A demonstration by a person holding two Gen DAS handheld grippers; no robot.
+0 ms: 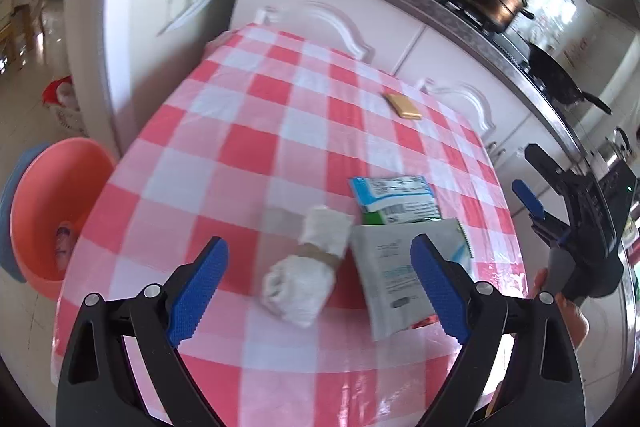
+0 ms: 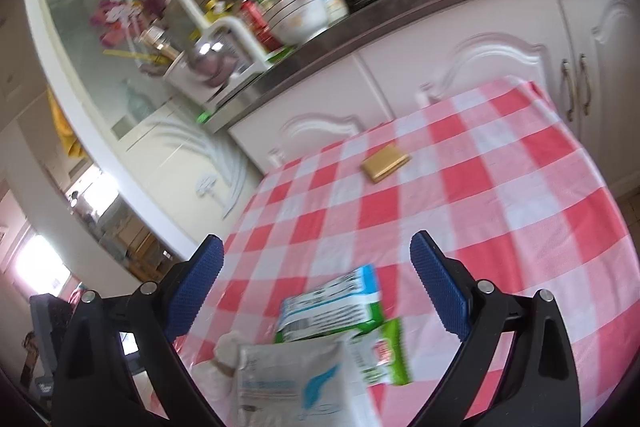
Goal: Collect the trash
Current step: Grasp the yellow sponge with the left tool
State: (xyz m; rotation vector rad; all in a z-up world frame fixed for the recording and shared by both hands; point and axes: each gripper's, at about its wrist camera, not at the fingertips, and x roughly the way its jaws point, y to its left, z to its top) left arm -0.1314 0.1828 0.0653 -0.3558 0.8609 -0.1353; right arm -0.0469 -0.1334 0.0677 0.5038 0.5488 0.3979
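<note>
The trash looks mostly uncollected: a wadded white tissue [image 1: 302, 273], a grey pouch [image 1: 400, 275], a blue-and-white packet [image 1: 394, 197] and a green wrapper [image 2: 386, 355] lie bunched near the table's [image 1: 240, 147] front right corner, and a small gold box [image 1: 402, 105] sits apart toward the far edge. An orange basin [image 1: 44, 211] on the floor off the left edge already holds something. The left gripper [image 1: 320, 287] hovers wide open and empty, straddling tissue and pouch. The right gripper [image 2: 318, 291], equally wide and empty, hangs over the packets.
</note>
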